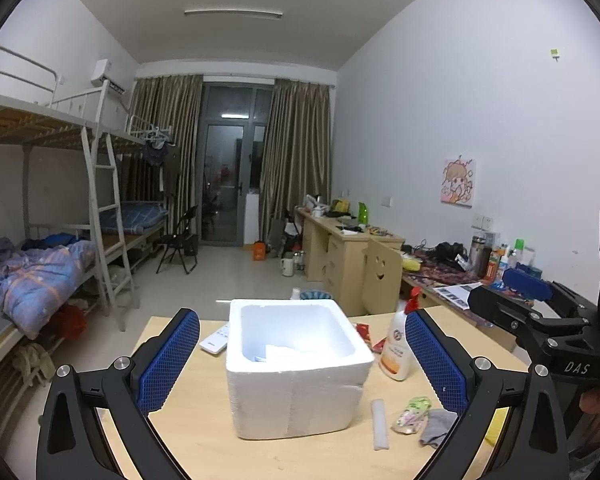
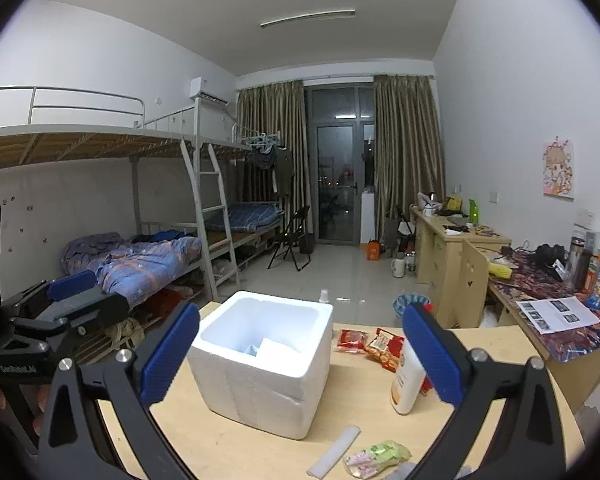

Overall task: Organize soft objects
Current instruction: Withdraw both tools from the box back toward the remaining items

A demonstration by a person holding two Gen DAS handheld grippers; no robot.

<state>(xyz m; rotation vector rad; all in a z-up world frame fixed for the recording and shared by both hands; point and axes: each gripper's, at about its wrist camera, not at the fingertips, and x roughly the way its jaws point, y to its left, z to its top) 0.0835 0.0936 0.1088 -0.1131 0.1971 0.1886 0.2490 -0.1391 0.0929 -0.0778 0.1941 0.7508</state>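
A white foam box (image 1: 296, 360) stands open-topped on the light wooden table (image 1: 188, 432). White packets lie at its bottom (image 2: 274, 350). To the right of the box lie a grey cloth (image 1: 438, 426), a green and pink soft packet (image 1: 412, 414) and a white foam strip (image 1: 380, 424). My left gripper (image 1: 302, 360) is open and empty, its blue pads framing the box from the near side. My right gripper (image 2: 302, 356) is open wide too, with nothing held. Each gripper shows in the other's view: the right one (image 1: 516, 298), the left one (image 2: 76, 296).
A spray bottle (image 2: 408, 376), red snack packets (image 2: 386, 350) and a white remote (image 1: 216, 340) also lie on the table. Bunk beds (image 2: 160, 256) line the left wall, desks (image 2: 452, 248) with clutter the right. A folding chair (image 2: 292, 240) stands on the tiled floor.
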